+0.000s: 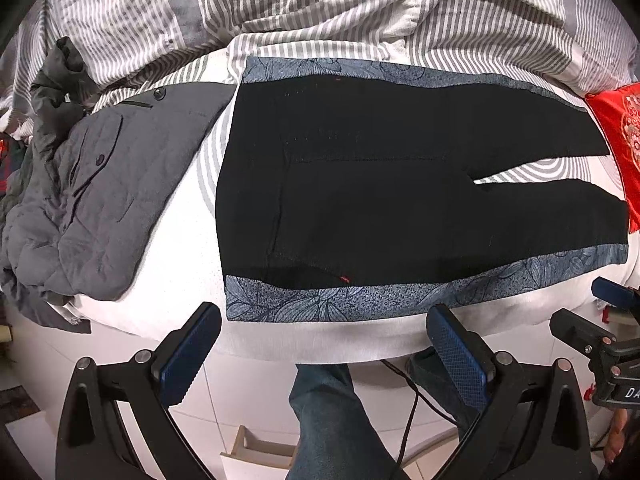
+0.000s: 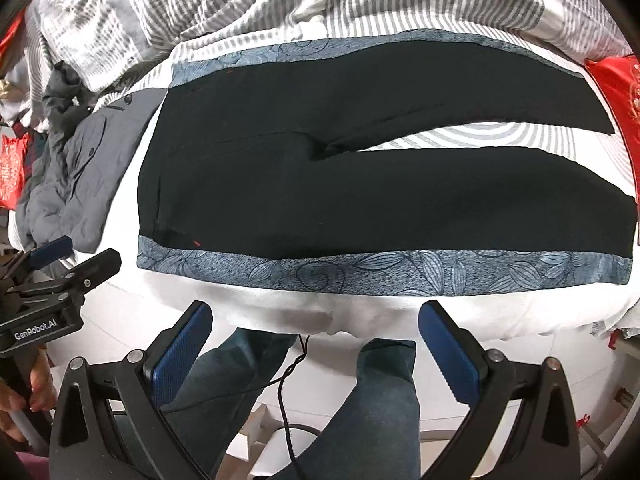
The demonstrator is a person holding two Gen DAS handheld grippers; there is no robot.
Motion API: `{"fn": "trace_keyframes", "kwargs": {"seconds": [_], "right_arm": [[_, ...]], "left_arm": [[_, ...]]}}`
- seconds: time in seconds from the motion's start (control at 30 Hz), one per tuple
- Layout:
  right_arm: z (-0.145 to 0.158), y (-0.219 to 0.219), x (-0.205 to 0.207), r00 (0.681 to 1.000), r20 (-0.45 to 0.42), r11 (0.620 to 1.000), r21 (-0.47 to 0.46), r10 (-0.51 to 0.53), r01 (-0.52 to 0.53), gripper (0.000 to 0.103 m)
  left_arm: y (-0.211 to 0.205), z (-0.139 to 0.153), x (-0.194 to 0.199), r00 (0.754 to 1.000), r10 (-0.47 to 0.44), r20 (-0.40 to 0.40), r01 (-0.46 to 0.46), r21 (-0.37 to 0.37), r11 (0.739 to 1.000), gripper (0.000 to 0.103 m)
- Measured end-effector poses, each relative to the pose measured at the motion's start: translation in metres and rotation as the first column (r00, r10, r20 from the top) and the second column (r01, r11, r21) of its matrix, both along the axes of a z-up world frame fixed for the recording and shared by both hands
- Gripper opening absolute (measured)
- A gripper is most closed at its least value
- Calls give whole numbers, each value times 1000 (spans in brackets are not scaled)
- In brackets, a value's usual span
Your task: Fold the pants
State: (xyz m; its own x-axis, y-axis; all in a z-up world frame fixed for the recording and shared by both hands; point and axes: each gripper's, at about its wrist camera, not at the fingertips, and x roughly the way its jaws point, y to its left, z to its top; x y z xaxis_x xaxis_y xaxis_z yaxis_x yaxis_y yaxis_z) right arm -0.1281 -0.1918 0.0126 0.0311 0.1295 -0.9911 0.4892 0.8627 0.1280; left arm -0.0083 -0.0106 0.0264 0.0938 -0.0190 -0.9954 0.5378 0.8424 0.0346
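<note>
Black pants [image 1: 380, 184] [image 2: 360, 168] with blue floral side stripes lie flat on the bed, waist to the left, both legs stretched to the right with a narrow gap between them. My left gripper [image 1: 324, 340] hangs open off the bed's near edge, below the waist end, holding nothing. My right gripper [image 2: 316, 332] is also open and empty, hovering before the near edge below the lower leg. Each gripper appears at the side of the other's view: the right gripper [image 1: 600, 320] and the left gripper [image 2: 64, 268].
A grey jacket [image 1: 92, 184] [image 2: 84, 172] lies crumpled left of the pants. A striped duvet [image 1: 320, 0] is bunched behind them. A red cushion [image 1: 620, 140] sits at the right. The person's jeans legs [image 2: 372, 400] and a black cable [image 2: 288, 376] are below the bed edge.
</note>
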Motion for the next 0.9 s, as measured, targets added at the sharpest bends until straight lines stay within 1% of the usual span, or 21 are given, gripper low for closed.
{"fn": "trace_keyframes", "kwargs": {"seconds": [0.27,0.73,0.9], "right_arm": [[2,-5,-2,1000,10,1000,-6,-7,7,103],[3,-8,-7,1000,23,1000,-5,18,-18,103],[3,-10,-11,998,40,999,1,49,-49,103]], "left_arm": [[-6,6,-4,1000,-16,24,16,1,1000,103],[-6,9,-14,999,3,42,-4,4,1000,103],[-6,10,-20,998,37,55,-37,4,999,103]]}}
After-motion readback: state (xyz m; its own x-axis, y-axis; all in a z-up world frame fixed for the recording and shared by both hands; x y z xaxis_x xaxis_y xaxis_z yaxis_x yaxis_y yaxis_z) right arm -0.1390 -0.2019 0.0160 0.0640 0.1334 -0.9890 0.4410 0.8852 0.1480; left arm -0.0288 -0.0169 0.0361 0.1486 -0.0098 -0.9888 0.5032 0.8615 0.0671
